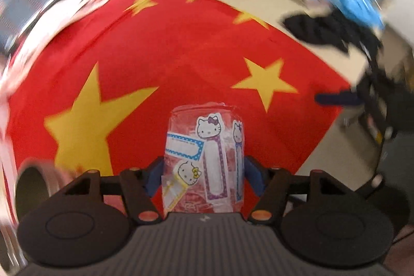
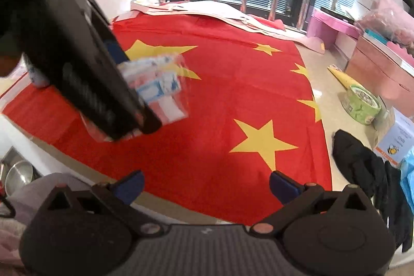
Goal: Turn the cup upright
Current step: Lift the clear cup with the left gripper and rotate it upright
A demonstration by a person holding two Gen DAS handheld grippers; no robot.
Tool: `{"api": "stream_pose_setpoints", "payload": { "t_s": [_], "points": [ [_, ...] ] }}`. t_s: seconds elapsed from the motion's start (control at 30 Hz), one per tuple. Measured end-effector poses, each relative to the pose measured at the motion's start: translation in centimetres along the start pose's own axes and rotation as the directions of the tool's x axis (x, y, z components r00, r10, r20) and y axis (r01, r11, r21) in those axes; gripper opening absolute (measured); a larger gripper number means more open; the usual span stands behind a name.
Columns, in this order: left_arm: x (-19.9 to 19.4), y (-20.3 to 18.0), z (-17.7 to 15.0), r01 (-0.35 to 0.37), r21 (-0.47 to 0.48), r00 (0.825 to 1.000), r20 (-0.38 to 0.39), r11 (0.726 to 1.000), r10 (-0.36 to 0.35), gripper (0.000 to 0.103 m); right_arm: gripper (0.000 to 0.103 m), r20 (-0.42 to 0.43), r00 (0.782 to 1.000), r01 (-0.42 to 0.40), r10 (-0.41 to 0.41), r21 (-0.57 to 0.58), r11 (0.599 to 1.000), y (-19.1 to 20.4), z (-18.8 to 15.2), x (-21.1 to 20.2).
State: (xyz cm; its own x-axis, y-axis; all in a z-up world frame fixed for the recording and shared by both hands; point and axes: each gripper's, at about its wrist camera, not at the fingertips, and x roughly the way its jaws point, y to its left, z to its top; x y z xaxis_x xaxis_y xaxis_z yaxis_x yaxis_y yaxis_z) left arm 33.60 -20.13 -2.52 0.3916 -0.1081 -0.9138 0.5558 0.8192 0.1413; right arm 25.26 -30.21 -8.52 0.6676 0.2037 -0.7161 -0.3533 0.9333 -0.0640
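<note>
A clear plastic cup (image 1: 204, 159) with cartoon cat stickers sits between my left gripper's (image 1: 203, 176) blue fingers, which are shut on it. It is held in the air above a red flag cloth (image 1: 155, 48) with yellow stars. The left wrist view is motion-blurred. In the right wrist view the left gripper's black body (image 2: 77, 64) shows at the upper left, with the cup (image 2: 160, 89) held tilted and blurred. My right gripper (image 2: 207, 186) is open and empty over the near edge of the red cloth (image 2: 233, 95).
A green tape roll (image 2: 361, 105), a yellow object (image 2: 341, 76), black cloth (image 2: 362, 164) and a small box (image 2: 396, 136) lie on the table to the right. Pink bins and boxes (image 2: 375, 48) stand at the back right. A metal bowl (image 2: 18, 172) sits low on the left.
</note>
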Motion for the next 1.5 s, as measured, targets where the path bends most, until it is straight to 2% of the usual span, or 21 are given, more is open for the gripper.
{"api": "stream_pose_setpoints", "payload": {
  "t_s": [0.13, 0.23, 0.47, 0.53, 0.7, 0.73, 0.8, 0.9, 1.17, 1.27, 1.5],
  "points": [
    [-0.5, 0.9, -0.3, -0.011, -0.200, 0.999, -0.035, 0.980, 0.004, 0.066, 0.103, 0.012, 0.999, -0.036, 0.037, -0.083, 0.996, -0.5, 0.1, -0.1],
    [-0.4, 1.5, -0.4, -0.023, -0.339, 0.998, -0.055, 0.940, 0.005, 0.066, 0.103, 0.023, 0.998, -0.060, 0.063, -0.136, 0.989, -0.9, 0.4, -0.1],
    [1.4, 2.0, -0.5, -0.086, -0.464, 0.993, -0.116, 0.882, 0.036, 0.067, 0.103, 0.031, 0.989, -0.136, 0.146, -0.217, 0.967, -1.8, 1.2, 0.6],
    [1.9, 2.1, -0.5, -0.107, -0.473, 0.991, -0.122, 0.875, 0.055, 0.067, 0.103, 0.032, 0.983, -0.168, 0.179, -0.223, 0.960, -2.1, 1.6, 0.9],
    [2.4, 2.1, -0.4, -0.137, -0.475, 0.988, -0.131, 0.869, 0.084, 0.072, 0.103, 0.042, 0.978, -0.189, 0.203, -0.222, 0.956, -2.7, 2.1, 1.4],
    [2.5, 2.0, -0.3, -0.151, -0.465, 0.985, -0.143, 0.872, 0.095, 0.075, 0.103, 0.043, 0.977, -0.193, 0.207, -0.222, 0.956, -2.7, 2.2, 1.5],
    [2.4, 1.7, -0.2, -0.179, -0.440, 0.981, -0.153, 0.880, 0.123, 0.096, 0.103, 0.041, 0.976, -0.199, 0.213, -0.217, 0.956, -2.8, 2.3, 1.7],
    [1.6, 1.3, -0.3, -0.186, -0.407, 0.981, -0.123, 0.894, 0.148, 0.102, 0.103, 0.038, 0.976, -0.200, 0.213, -0.208, 0.957, -2.9, 2.1, 1.8],
    [-0.1, 0.1, -1.6, -0.241, -0.311, 0.970, -0.041, 0.919, 0.241, 0.103, 0.103, 0.052, 0.977, -0.194, 0.208, -0.196, 0.961, -3.3, 1.9, 1.4],
    [-0.8, -0.2, -2.0, -0.235, -0.313, 0.968, 0.013, 0.920, 0.252, 0.103, 0.103, 0.070, 0.975, -0.196, 0.211, -0.182, 0.964, -3.9, 1.9, 1.2],
    [-0.6, -1.7, -2.4, -0.236, -0.308, 0.959, 0.076, 0.922, 0.272, 0.103, 0.103, 0.111, 0.976, -0.171, 0.189, -0.160, 0.972, -4.4, 1.6, 1.1]
  ]
}}
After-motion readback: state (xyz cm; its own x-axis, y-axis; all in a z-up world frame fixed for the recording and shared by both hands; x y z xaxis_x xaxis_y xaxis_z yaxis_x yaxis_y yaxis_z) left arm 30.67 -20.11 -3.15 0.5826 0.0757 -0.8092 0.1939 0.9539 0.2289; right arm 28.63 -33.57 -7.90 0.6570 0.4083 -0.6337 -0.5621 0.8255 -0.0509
